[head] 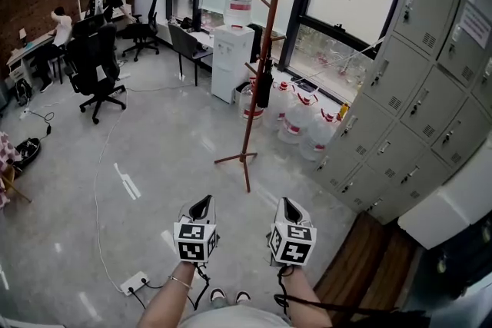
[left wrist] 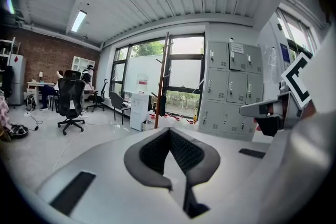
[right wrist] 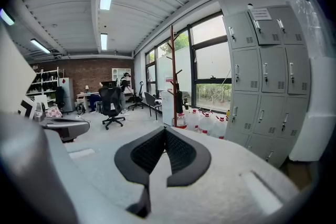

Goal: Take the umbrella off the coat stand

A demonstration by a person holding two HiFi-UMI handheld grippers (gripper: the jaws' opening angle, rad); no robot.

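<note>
Approaching the coat stand [head: 265, 50], nothing grasped yet.
Left tongs [head: 201, 205] and right tongs [head: 290, 206] are both pressed together and empty, at 6 o'clock in head view. The umbrella [head: 264, 88] hangs on the stand at 12 o'clock, well apart from us. Next we likely step in, spread one pair, pinch it, lift it clear.

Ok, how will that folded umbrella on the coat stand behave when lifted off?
The umbrella hangs compact and furled, so it is probably light and fairly stiff, though it may swing. The coat stand is tall and thin on slim feet; a sideways tug could tip it.
</note>
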